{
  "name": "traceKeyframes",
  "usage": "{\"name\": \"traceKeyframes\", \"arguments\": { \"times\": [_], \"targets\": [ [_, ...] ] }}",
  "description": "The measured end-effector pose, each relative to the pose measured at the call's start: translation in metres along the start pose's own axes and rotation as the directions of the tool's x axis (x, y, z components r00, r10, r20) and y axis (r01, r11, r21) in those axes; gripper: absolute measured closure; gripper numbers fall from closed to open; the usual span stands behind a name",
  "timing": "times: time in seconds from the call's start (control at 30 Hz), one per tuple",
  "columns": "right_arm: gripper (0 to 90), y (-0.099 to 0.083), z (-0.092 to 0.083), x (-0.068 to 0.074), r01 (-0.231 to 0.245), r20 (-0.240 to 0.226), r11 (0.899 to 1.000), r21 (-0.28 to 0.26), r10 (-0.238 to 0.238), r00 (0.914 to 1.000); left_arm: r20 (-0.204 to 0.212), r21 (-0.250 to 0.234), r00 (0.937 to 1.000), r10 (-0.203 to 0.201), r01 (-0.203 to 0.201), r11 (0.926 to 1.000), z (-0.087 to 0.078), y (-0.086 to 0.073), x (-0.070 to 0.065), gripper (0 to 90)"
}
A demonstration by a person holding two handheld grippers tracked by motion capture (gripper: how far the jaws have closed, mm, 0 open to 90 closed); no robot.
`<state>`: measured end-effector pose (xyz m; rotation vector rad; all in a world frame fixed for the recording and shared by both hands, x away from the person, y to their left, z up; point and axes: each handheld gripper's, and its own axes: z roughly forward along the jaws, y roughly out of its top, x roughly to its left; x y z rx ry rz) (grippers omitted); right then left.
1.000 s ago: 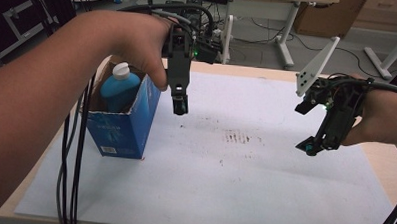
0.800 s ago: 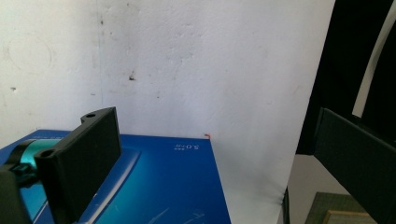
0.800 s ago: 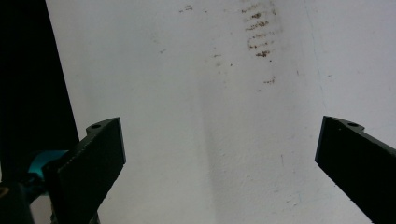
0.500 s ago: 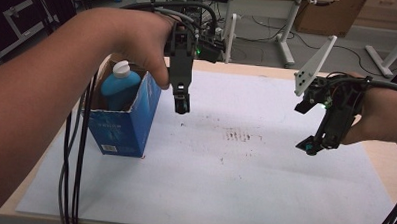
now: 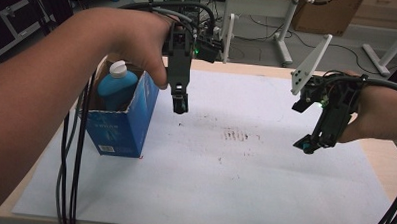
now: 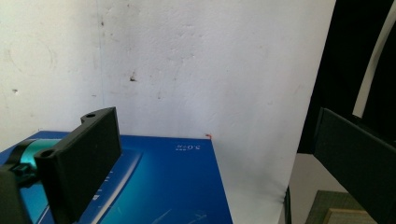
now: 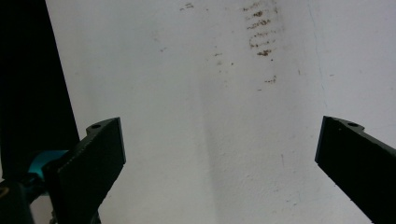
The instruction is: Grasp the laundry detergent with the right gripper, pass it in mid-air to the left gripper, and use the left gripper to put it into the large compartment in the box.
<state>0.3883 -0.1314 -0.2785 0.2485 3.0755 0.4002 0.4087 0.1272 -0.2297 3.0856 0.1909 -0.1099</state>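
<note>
1. The left hand-held gripper (image 5: 180, 104) hangs just to the right of the blue box (image 5: 122, 120), pointing down, in nearly the same spot as a second ago. Its jaws stand wide apart and hold nothing; in its own view the box (image 6: 154, 186) lies right below them.

2. The bottle (image 5: 116, 84), blue with a white cap, stands upright inside the open box, to the left of the left hand-held gripper and below the hand that carries it. Nothing touches it.

3. The right hand-held gripper (image 5: 308, 144) hovers well off to the right of the box, above the white sheet (image 5: 224, 183) that covers the tabletop (image 5: 385, 148). Its jaws are spread wide too, and empty. It has barely shifted.

4. So little has changed in the last second: both hands are holding station, not travelling.

5. My reading: the bottle looks settled in the box, and the left hand is pausing beside it, either just clear of a release or about to go in for the bottle. Which one I cannot tell.
</note>
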Motion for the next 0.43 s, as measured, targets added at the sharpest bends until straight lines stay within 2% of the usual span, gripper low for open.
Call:
{"name": "traceKeyframes", "arguments": {
  "times": [0.43],
  "targets": [
    [0.7, 0.0002, -0.0011, 0.0019, -0.006, 0.007, 1.0, -0.002, 0.006, 1.0, -0.007, 0.004, 0.9999, 0.01, -0.01, 0.9999, -0.0003, 0.0, -0.0017, 1.6]
  ]
}}
